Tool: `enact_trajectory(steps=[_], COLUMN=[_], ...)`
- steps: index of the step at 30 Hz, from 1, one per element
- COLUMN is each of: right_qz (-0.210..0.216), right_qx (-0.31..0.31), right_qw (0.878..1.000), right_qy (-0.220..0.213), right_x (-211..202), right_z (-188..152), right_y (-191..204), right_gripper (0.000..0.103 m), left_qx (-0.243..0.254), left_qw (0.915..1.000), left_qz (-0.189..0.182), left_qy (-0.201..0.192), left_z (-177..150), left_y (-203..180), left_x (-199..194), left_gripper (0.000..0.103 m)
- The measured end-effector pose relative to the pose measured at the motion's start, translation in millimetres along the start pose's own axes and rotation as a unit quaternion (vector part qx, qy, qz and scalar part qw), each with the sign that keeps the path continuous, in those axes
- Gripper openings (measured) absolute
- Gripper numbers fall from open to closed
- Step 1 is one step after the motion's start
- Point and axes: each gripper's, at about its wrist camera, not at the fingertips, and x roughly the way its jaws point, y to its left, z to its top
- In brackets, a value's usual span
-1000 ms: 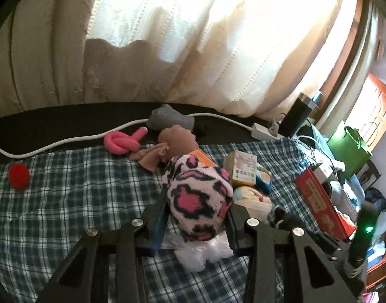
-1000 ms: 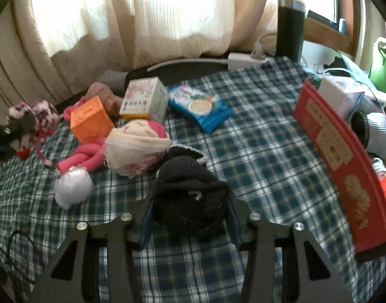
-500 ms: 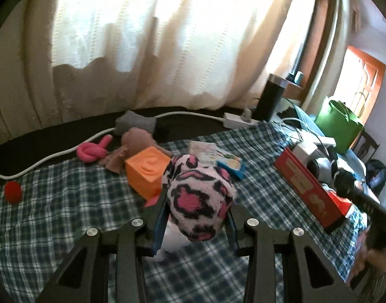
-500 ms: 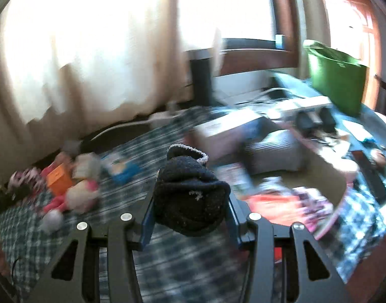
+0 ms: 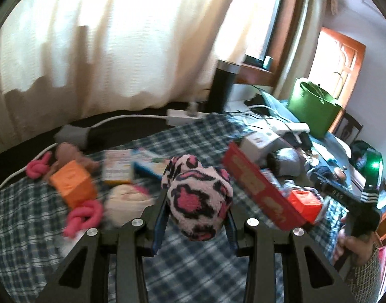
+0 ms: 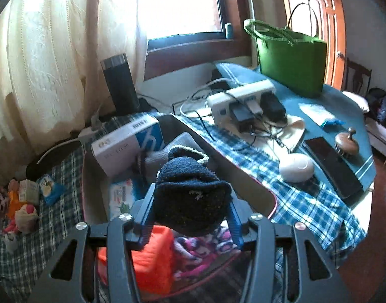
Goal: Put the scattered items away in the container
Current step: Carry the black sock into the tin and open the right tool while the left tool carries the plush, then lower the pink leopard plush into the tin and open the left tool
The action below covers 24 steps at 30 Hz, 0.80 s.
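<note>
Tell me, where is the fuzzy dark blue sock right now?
In the right wrist view, the dark blue sock sits between the right gripper's opening jaws, above the red box.

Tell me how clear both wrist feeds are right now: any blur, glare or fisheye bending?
Left wrist view: motion blur smears the orange block and red box; the pink leopard sock in the left claw stays sharp. Right wrist view: crisper, though the window is blown out and the edges bend; the dark sock reads clearly.
</note>
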Motion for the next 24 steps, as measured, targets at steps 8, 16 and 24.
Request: enact_trajectory(steps=[8,16,24], right_qz=[0.011,0.022,0.033], right_qx=[0.022,0.034,0.038], right_qw=[0.999,0.998,0.998], right_qy=[-0.037,-0.052,-0.047], right_x=[-25,-39,-34], right_z=[-3,-8,-11], right_y=[-27,-44,-53], right_gripper=[0.068,0.069,0.069], left_qx=[0.037,0.051,0.060], left_qw=[0.9981,0.9963,0.9962], left_qz=[-0.046,-0.057,-0.049], left_qy=[0.019,0.038,0.039], left_z=[15,25,40], left_y=[-76,-120,-139], left_x=[40,79,104], left_gripper=[0.041,0.041,0.041])
